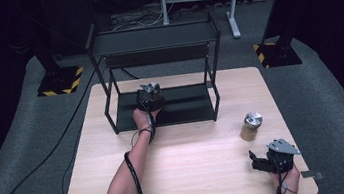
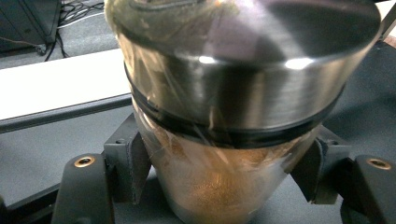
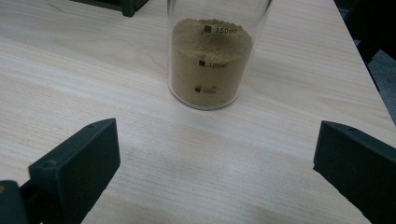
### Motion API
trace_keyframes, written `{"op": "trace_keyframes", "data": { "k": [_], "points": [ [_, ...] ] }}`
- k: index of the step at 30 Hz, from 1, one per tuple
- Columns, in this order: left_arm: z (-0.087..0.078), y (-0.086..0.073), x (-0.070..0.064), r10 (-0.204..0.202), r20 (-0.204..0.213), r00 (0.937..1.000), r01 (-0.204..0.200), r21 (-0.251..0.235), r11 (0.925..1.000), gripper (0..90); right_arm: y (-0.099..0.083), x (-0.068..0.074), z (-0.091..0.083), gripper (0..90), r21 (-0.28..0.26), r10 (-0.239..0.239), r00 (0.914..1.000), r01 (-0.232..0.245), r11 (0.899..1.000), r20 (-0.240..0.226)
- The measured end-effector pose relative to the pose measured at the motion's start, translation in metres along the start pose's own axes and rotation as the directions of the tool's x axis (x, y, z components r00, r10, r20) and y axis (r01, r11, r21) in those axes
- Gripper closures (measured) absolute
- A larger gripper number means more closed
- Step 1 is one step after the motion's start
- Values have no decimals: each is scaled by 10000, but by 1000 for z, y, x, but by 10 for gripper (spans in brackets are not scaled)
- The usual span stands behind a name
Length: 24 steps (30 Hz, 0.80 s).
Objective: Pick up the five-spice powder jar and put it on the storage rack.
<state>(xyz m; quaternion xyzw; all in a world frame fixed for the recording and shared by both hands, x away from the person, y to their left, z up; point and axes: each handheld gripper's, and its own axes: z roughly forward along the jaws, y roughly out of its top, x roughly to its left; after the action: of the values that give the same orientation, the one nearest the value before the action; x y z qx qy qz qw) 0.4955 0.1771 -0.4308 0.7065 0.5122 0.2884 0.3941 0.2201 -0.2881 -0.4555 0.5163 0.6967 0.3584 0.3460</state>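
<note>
High view: left gripper (image 1: 151, 99) has its jaws clamped on a steel-lidded jar (image 2: 233, 116) at the black rack (image 1: 157, 78)'s lower shelf, looks like placing, release next; right gripper (image 1: 269, 161) jaws wide, second jar (image 3: 210, 60) ahead, whose 150ml marks are readable in the right gripper view.

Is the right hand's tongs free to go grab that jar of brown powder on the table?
Probably yes. The right tongs stand open, facing the jar, with bare table between them and nothing in the way.
</note>
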Motion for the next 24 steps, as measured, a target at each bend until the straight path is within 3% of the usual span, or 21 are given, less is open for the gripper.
{"op": "trace_keyframes", "data": {
  "k": [10,12,17,24],
  "points": [
    [-5,3,2,144,179,9997,-151,414,9990,101,0,0,0,0,-13,13,10000,-13,10000,-13],
    [-10,3,5,150,398,9991,-169,500,9986,65,0,0,0,0,-28,28,10000,-28,10000,-14],
    [-27,2,9,701,841,9940,-770,812,9937,6,0,-1,0,0,-17,34,10000,-34,10000,-25],
    [-59,-5,16,997,1516,9834,-1149,948,9888,0,0,0,0,0,1,-7,10000,7,10000,6]
  ]
}}
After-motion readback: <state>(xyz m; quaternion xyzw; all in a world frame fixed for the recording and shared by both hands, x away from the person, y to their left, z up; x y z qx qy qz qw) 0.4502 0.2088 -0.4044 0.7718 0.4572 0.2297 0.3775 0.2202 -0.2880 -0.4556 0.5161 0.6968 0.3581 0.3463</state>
